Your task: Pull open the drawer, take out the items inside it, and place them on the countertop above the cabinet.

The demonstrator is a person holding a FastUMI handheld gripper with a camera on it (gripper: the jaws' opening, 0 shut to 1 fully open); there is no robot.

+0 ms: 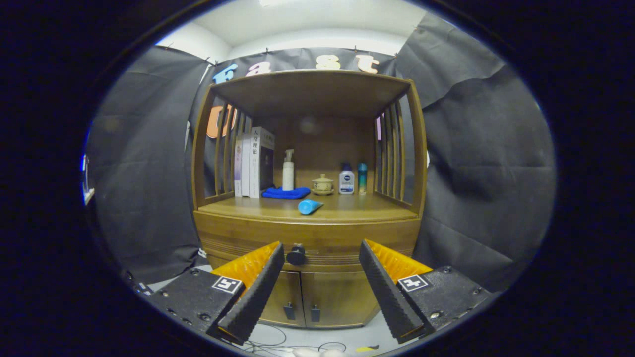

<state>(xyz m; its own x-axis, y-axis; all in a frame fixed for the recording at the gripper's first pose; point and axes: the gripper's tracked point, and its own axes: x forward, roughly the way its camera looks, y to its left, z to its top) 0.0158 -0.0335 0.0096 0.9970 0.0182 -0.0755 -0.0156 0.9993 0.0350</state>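
From the gripper view I see the gripper (321, 250) held with its jaws spread wide and gripping nothing; the two fingers (258, 292) angle apart. Between them, closer to the finger at my nine o'clock and beyond the tips, sits the dark round knob (296, 255) of the drawer (307, 240), which is shut flush in the wooden cabinet (307, 213). At six o'clock from the knob are two lower doors (317, 297) with small dark handles.

At twelve o'clock from the drawer lies the countertop (347, 208). A light blue tube (309, 206) lies tilted on its side near the front edge. Further back, from nine to three o'clock, stand upright books (253, 162), a white pump bottle (288, 171) on a folded blue cloth (286, 193), a small lidded cup (322, 185), a white bottle (346, 180) and a teal bottle (362, 178) just beside it.
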